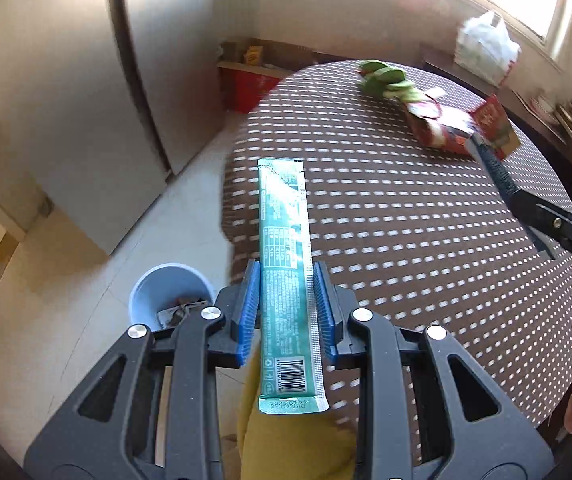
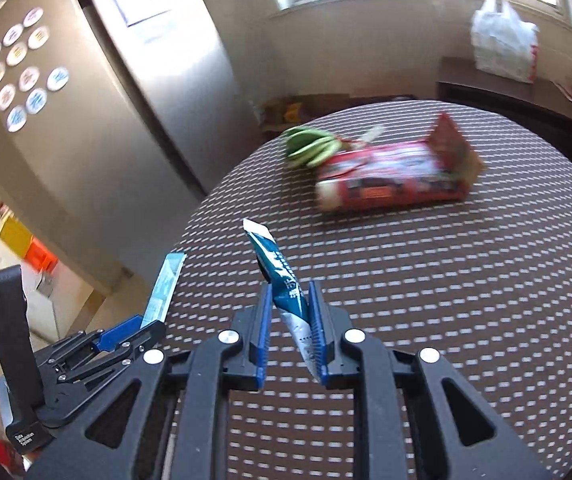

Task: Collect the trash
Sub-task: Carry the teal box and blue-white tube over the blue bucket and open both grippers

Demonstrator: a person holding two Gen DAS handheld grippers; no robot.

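Nearest to us, our left claw [image 1: 288, 312] is clamped on a long green stick sachet [image 1: 286, 280], which juts forward past the blue pads [image 1: 247, 312] over the near edge of the bench [image 1: 426, 240]. Our right claw [image 2: 292, 326] pinches a crumpled teal-and-white wrapper [image 2: 286, 292], its torn end sticking up above the fingertips. So both claws are loaded, and neither piece has been dropped yet.

Below the left claw, on the floor beside the bench, stands a white bin [image 1: 169, 292] with some scraps already lying in it; we judge part of the collecting is done.

Farther out on the brown dotted bench, a red snack box [image 2: 390, 176] lies on its side with its flap open, and touching its far end is a green crumpled wrapper [image 2: 310, 146]. Those two are what is left for us, once the held pieces go into the bin.

Beyond the bench a white plastic bag [image 2: 504, 40] sits by the window.
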